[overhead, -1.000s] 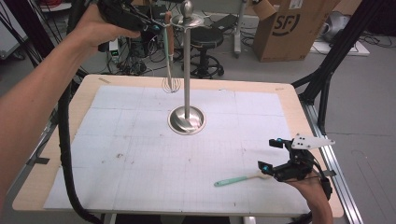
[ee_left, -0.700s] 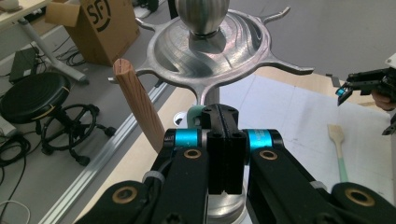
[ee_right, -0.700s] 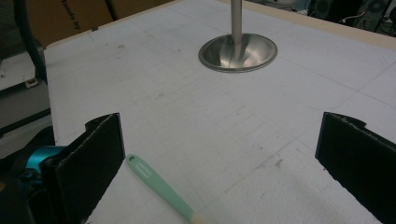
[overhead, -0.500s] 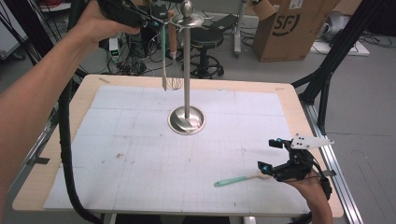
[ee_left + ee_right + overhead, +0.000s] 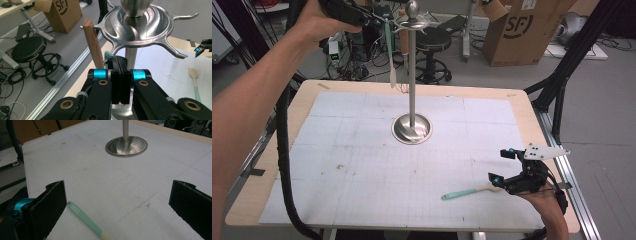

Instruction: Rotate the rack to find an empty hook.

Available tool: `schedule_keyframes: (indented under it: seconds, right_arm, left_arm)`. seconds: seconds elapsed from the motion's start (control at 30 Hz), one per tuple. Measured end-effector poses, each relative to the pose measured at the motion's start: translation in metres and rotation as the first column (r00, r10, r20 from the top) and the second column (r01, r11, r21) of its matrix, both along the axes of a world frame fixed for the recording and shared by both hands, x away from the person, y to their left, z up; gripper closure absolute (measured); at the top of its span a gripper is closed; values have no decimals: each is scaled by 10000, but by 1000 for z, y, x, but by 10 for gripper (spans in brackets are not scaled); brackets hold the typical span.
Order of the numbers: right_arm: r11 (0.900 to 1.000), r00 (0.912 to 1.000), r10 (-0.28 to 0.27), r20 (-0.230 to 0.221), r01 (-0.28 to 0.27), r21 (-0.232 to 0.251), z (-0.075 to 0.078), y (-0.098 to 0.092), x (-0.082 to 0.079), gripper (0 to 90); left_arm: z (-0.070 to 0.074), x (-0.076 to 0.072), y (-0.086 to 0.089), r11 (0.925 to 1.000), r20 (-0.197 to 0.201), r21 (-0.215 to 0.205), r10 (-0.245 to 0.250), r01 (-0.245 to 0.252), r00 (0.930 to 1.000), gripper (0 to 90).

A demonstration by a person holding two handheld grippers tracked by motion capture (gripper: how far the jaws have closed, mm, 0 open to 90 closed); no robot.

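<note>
Hanging from the stand point(image 5: 412, 75), a mint utensil point(image 5: 388, 40) has been brought nearer its hooks, clenched in the left gripper point(image 5: 379, 20); right gripper point(image 5: 504, 167) jaws released.

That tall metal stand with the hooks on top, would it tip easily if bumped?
Probably not easily: the stand sits on a wide, solid-looking round base, likely weighted. Still, its pole is tall and thin, so a push near the hooked top might rock it.

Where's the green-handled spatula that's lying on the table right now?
In the high view the spatula lies flat on the white mat near the table's front right, just left of the open right tool.
</note>
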State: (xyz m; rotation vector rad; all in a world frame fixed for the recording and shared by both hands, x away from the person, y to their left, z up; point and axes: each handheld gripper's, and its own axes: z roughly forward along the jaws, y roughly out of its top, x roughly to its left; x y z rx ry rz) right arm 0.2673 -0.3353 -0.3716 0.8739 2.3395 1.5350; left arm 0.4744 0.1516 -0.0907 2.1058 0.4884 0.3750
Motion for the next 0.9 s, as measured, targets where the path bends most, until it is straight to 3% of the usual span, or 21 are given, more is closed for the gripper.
schedule_keyframes:
  seconds: [0.37,0.77,0.9]
  right_arm:
    - [10000,10000,56,-1,-56,-28,0,2,0,0]
    - [9998,9998,188,57,-188,56,2,6,0,0]
    - [9997,9997,239,90,-239,21,3,8,0,0]
  left_arm:
    - [5,-14,1,9994,176,332,-99,94,9998,900]
    - [18,-50,1,9987,425,505,-124,102,9990,900]
    - [19,-62,-1,9991,446,381,-197,180,9988,899]
